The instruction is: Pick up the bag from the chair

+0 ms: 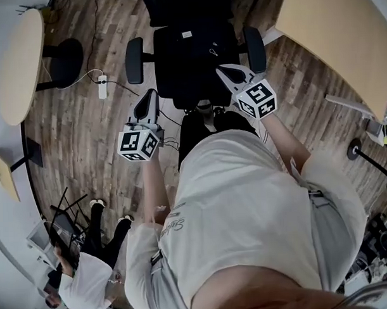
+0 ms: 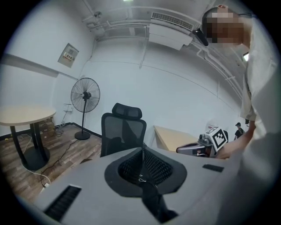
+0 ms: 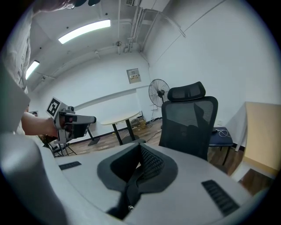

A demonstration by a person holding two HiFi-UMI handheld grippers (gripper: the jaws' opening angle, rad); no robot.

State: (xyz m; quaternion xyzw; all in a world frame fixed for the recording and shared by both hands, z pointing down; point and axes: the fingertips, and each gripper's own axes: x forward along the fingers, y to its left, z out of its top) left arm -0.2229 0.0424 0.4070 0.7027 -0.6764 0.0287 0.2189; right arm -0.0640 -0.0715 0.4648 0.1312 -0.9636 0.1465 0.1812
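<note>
Ceiling strip lights (image 3: 83,30) give bright, even light; edges warp.

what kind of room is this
Probably an office or meeting room: there is a mesh office chair, a round table and a standing fan.

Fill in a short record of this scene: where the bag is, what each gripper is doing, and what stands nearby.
bag: dark bag lies on the seat of the black chair, not yet touched
left gripper: shut, empty, held beside the seat's front
right gripper: shut, empty, near the seat's front corner
nearby: round table and power strip on the wood floor
</note>
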